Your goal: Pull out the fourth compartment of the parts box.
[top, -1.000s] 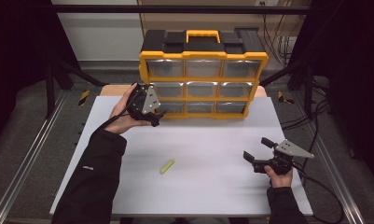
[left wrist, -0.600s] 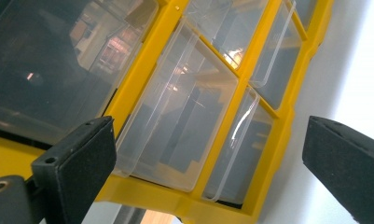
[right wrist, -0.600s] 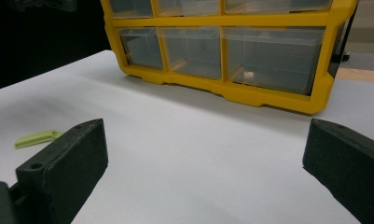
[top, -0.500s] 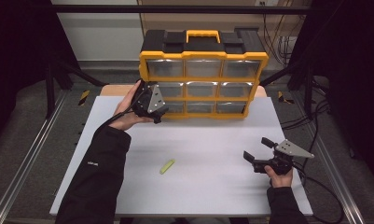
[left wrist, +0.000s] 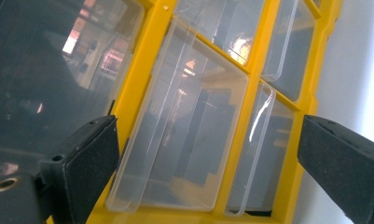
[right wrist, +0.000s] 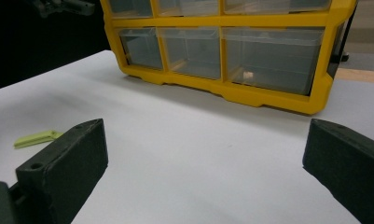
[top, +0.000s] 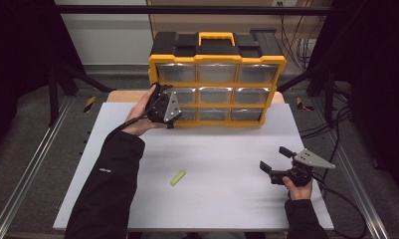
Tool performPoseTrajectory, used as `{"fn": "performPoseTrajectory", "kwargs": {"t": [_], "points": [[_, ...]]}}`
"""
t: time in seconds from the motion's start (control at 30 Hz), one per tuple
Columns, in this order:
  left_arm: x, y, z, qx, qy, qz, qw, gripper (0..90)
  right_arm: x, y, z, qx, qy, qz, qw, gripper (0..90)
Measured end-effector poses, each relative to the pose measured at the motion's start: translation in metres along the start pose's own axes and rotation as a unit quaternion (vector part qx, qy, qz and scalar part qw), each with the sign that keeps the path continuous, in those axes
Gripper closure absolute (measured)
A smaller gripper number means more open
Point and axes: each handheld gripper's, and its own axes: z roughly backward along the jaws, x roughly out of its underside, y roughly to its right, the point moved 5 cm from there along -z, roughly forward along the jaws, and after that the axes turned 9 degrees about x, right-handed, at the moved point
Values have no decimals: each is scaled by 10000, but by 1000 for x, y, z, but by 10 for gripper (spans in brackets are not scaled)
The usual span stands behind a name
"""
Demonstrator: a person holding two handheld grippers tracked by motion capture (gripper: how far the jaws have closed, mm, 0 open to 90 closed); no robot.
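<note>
A yellow organiser cabinet (top: 217,82) with a black top and clear drawers stands upright at the back of the white table (top: 227,149). My left gripper (top: 171,109) is held up against its left column of drawers. In the left gripper view my left gripper (left wrist: 205,135) is open, its jaws wide apart around a clear drawer (left wrist: 184,135) just ahead. My right gripper (top: 275,159) rests low at the table's right side, open and holding nothing. A small yellow-green piece (top: 178,178) lies flat on the table, and in the right gripper view this piece (right wrist: 35,137) lies left of the open right gripper (right wrist: 208,135).
The cabinet (right wrist: 222,88) stands far ahead of my right gripper; its bottom right drawer holds a small pale item (right wrist: 247,74). Bare white table lies between the two hands. Metal rails (top: 33,164) run along the table's sides, with cables (top: 336,124) at the right.
My left gripper has moved a little to the right, closer to the cabinet's left drawers. The right gripper and the yellow-green piece have stayed put.
</note>
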Motion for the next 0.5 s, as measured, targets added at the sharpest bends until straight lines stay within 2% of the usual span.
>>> {"fn": "performPoseTrajectory", "kwargs": {"t": [0.17, 0.33, 0.43, 0.5], "points": [[-2, 2, -6, -66, -44, -181, 9998, 82, 0, 0, 0, 5, -1, -3, 10000, 5], [-4, 3, -10, -217, -153, -527, 9983, 137, 0, 0, 0, 17, 23, 10, 10000, 5], [-4, 3, -12, -250, -120, -527, 9982, 154, 0, 0, 0, 11, 21, 1, 10000, 5], [-4, 3, -13, -302, -119, -595, 9977, 163, 0, 0, 0, 12, 16, 1, 10000, 5]]}}
